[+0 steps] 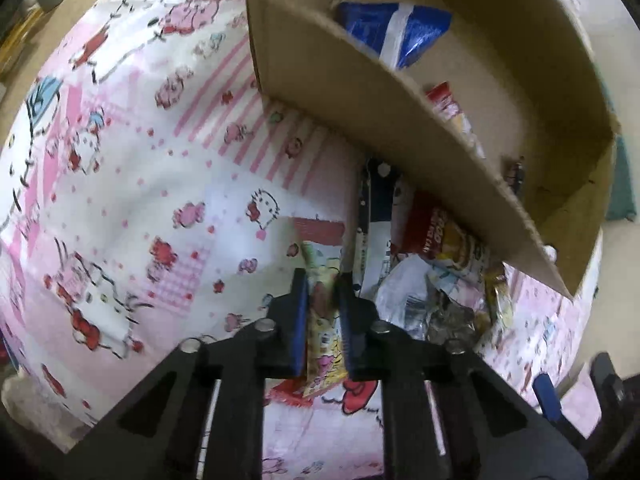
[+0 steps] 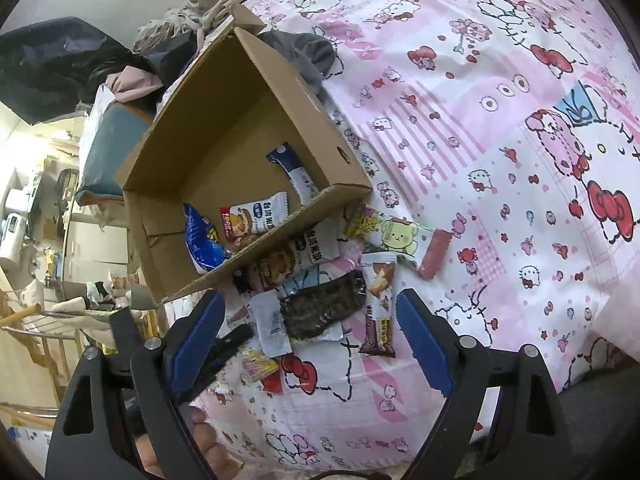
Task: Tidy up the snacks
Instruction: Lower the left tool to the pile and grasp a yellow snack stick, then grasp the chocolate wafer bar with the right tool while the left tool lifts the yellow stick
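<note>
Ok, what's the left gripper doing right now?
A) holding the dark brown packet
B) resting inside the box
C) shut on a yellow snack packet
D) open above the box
C: in the left wrist view the left gripper has its blue pads pressed on a yellow snack packet, outside the cardboard box.

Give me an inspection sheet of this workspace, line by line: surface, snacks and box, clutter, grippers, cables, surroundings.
Surface: bed sheet, pink and white cartoon print, rumpled.
Job's things: open cardboard box on the sheet, holding a blue packet, a rice cake packet and a dark blue packet. Loose beside it: dark seaweed-like pack, brown wafer bar, yellow bear packet, pink bar.
Clutter: grey clothing behind the box.
Grippers: left gripper shut on a yellow cartoon packet; right gripper open above the loose pile.
Cables: nothing seen.
Surroundings: wooden rack and a messy room beyond the bed.
</note>
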